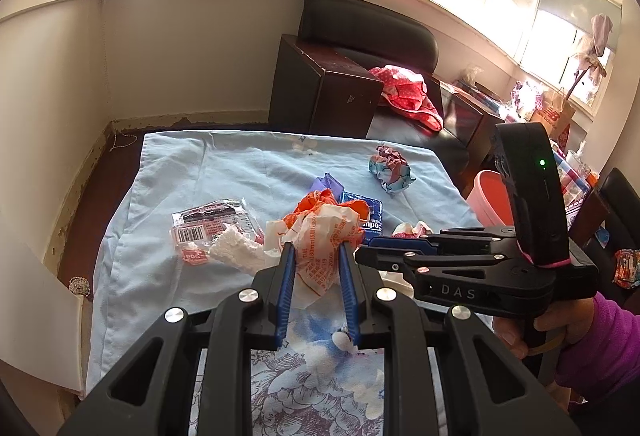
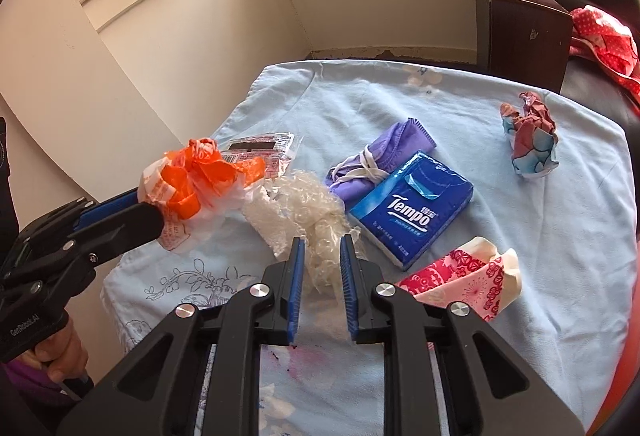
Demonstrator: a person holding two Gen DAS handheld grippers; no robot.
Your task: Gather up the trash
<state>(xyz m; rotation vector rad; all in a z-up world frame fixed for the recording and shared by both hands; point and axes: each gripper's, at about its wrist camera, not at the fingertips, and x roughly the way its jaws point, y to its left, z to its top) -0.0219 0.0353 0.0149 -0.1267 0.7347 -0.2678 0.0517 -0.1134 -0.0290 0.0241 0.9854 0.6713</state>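
Observation:
My left gripper (image 1: 316, 248) is shut on a crumpled orange-and-white plastic bag (image 1: 324, 232) and holds it above the blue cloth; the bag also shows in the right wrist view (image 2: 192, 180), pinched by the left fingers (image 2: 136, 218). My right gripper (image 2: 322, 244) has its jaws around a clear crinkled plastic wrap (image 2: 316, 224) that lies on the cloth, with gaps at the pads. In the left wrist view the right gripper (image 1: 370, 248) appears side-on at the right. Other trash on the cloth: a red-and-white wrapper (image 1: 208, 226), a crumpled paper ball (image 2: 530, 140), a pink patterned paper (image 2: 468, 276).
A blue Tempo tissue pack (image 2: 412, 208) and a folded purple cloth (image 2: 384, 160) lie mid-table on the blue cloth (image 2: 540, 236). A pink bin (image 1: 490, 196) stands off the right edge. A dark wooden box (image 1: 328, 88) and black sofa (image 1: 368, 24) stand behind.

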